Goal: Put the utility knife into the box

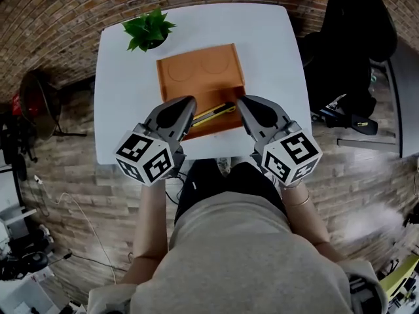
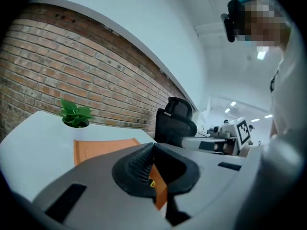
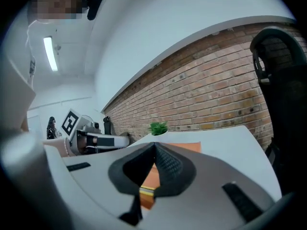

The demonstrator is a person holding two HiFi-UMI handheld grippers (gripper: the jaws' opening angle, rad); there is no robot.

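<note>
The yellow and black utility knife [image 1: 214,114] lies inside the shallow orange box [image 1: 196,70], slanted along its near edge. My left gripper [image 1: 191,101] hovers over the knife's left end, and my right gripper [image 1: 241,101] is just right of its other end. In the left gripper view the jaws [image 2: 152,145] meet at the tips with nothing between them, and a yellow bit of the knife [image 2: 152,183] shows below. The right gripper view is alike: the tips [image 3: 154,145] are together, with the knife [image 3: 147,191] beneath them.
The box sits on a white table [image 1: 124,97]. A small potted plant [image 1: 149,30] stands at the far left corner. A black office chair [image 1: 353,38] is to the right of the table. A brick wall runs behind it.
</note>
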